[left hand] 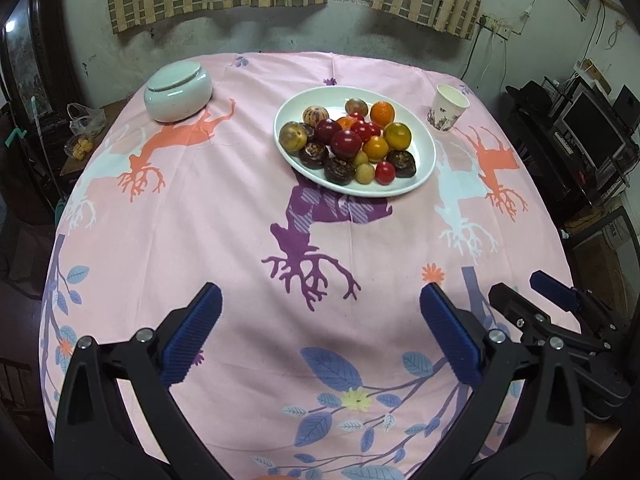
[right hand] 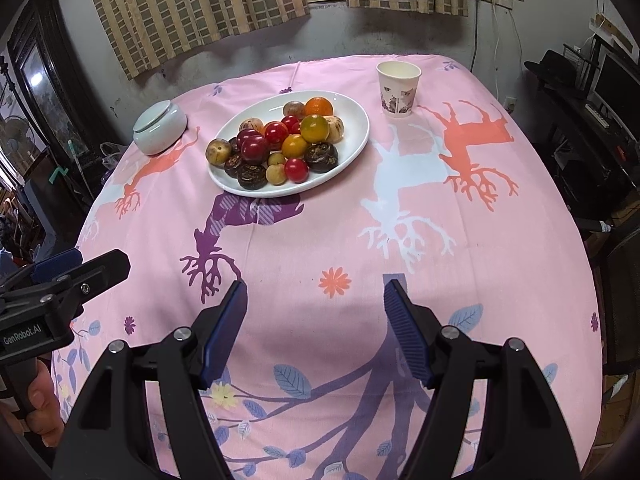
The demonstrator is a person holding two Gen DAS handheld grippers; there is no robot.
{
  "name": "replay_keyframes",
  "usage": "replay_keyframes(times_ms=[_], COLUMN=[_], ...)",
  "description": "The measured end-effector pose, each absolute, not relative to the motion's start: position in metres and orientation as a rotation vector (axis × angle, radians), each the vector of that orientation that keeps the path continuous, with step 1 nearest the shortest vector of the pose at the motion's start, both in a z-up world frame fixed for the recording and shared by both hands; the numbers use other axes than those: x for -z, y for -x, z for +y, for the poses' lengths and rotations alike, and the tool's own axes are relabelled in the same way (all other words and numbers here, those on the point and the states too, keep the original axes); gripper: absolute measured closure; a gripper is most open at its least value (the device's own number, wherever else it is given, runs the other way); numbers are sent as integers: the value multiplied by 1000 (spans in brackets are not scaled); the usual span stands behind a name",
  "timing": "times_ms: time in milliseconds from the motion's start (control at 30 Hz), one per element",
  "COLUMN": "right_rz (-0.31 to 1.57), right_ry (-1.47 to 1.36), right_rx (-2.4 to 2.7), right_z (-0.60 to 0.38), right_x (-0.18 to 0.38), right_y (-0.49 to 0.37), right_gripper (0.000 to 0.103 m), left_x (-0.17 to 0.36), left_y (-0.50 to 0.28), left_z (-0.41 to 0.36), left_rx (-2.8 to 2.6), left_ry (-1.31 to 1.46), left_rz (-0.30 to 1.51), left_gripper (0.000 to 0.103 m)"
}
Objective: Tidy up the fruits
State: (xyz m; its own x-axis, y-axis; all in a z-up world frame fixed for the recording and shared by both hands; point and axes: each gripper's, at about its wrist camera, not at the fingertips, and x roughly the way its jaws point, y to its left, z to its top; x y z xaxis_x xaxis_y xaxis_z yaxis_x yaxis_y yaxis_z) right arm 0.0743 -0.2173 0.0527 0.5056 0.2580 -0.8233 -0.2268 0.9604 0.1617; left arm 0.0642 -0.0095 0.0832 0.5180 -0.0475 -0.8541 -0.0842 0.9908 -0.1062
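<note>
Figure: both claws held low over the near edge of the counter, seen through each wrist camera. The landmark is the white oval plate, which sits toward the far middle of the pink cloth. All the fruits I can see lie heaped on that plate, touching one another: dark red round ones at the centre, orange and yellow-green ones toward the paper cup, dark brown ridged ones along the plate's near rim, and small pale ones among them. No fruit lies on the cloth off the plate. The cup stands beside the plate on its right, apart from it and seemingly empty as far as the right wrist view shows; a lidded white jar stands to the plate's left, also apart.

My left claw has its jaws spread wide with nothing between them, well short of the plate. My right claw is likewise parted and holds nothing, also well short of the plate.

I judge that this scene fits two stages: fruits gathered on the plate as the wanted result, or a mixed heap waiting to be sorted by kind. The pictures do not settle which, so I name no move. Any grasp there would need care, since the fruits are round and crowded.
</note>
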Motion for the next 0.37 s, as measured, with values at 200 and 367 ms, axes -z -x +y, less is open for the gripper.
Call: replay_keyframes(times_ms=[200, 367], right_rz=[1014, 1022], right_ry=[-25, -22], right_rx=[-287, -278], right_z=[-215, -214], right_x=[-50, -47], right_y=[-70, -68], right_gripper=[31, 31], left_x=[-72, -62], left_y=[-57, -51], left_z=[-9, -9], left_rx=[-25, -39], left_ry=[143, 138], left_rz=[1069, 1086], left_gripper=[2, 2])
